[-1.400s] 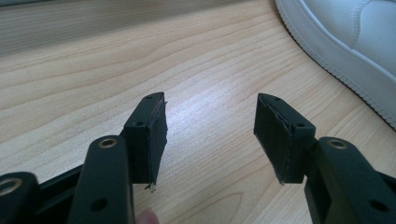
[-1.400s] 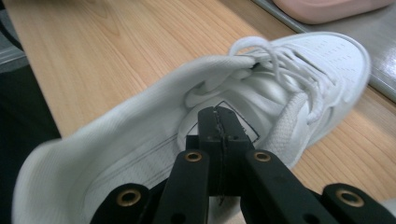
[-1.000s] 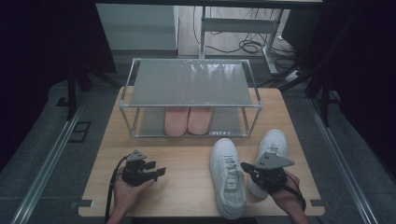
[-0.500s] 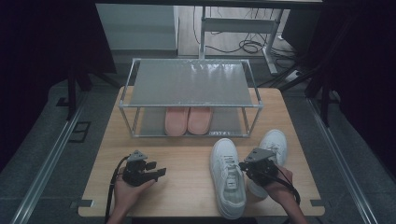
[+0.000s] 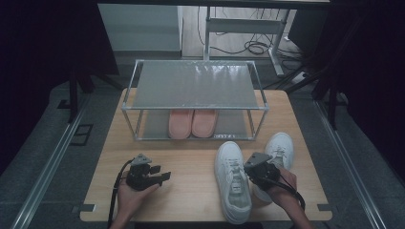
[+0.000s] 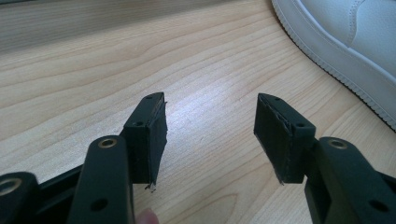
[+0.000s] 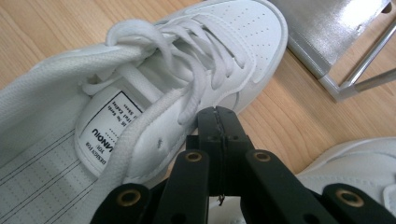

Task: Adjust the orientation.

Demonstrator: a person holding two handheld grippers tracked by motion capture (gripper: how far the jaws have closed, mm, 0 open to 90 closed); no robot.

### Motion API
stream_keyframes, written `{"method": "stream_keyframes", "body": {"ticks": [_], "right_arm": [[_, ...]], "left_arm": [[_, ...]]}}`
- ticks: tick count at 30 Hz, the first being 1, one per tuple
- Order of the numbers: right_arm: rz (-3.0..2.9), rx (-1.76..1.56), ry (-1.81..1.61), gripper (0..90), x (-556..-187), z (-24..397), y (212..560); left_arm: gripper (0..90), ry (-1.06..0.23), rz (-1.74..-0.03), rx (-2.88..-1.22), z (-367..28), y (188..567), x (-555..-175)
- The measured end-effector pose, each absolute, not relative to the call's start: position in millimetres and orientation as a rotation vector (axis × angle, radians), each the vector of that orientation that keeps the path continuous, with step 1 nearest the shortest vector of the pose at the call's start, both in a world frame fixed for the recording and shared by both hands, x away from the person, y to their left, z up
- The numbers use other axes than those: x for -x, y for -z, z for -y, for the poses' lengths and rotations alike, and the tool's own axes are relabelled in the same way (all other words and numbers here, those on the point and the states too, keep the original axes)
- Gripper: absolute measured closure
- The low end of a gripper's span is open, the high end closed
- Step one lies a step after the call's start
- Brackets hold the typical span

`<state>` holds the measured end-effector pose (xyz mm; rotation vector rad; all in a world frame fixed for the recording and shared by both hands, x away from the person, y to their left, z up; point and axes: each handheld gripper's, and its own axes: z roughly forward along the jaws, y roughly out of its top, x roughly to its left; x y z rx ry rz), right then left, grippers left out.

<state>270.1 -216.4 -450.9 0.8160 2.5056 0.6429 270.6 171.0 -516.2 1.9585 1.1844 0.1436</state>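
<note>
1. The right gripper (image 7: 219,114), jaws pressed together with nothing between them, rests beside the near white sneaker (image 5: 232,180), apparently lining up on its collar.
2. The left gripper (image 6: 210,135) waits, jaws apart over the bare surface (image 6: 93,79).
3. The shoe rack (image 5: 193,86) behind suggests the destination.

The left gripper (image 6: 210,128) holds its two black jaws apart above the light wooden table (image 6: 93,70), near a white leather sneaker (image 6: 355,42).

White sneakers (image 5: 232,181); pink slippers (image 5: 192,123); pale woodgrain table (image 5: 191,157); black fingers (image 6: 149,135).
</note>
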Motion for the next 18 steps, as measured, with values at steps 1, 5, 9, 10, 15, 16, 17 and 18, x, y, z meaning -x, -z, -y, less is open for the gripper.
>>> {"method": "stream_keyframes", "body": {"ticks": [1,5,9,10,15,16,17,18], "right_arm": [[-2.508,-0.808,-0.636,90.0,-270,215,450],[-2.517,-0.794,-0.628,90.0,-272,209,449],[-2.536,-0.788,-0.623,90.0,-276,204,449],[-2.536,-0.788,-0.623,90.0,-276,204,449],[-2.536,-0.826,-0.626,90.0,-279,209,446],[-2.536,-0.826,-0.626,90.0,-279,209,446],[-2.538,-0.840,-0.634,90.0,-279,212,445],[-2.545,-0.846,-0.635,90.0,-278,215,445]], "left_arm": [[44.4,-0.145,-1.184,-1.959,-171,516,-270],[44.4,-0.144,-1.184,-1.956,-171,516,-270],[44.4,-0.148,-1.186,-1.955,-172,515,-270],[44.4,-0.148,-1.186,-1.955,-172,515,-270],[44.4,-0.150,-1.188,-1.951,-174,514,-270],[44.4,-0.150,-1.188,-1.951,-174,514,-270],[44.4,-0.151,-1.187,-1.950,-174,514,-270],[44.4,-0.151,-1.186,-1.950,-174,513,-270]]}}
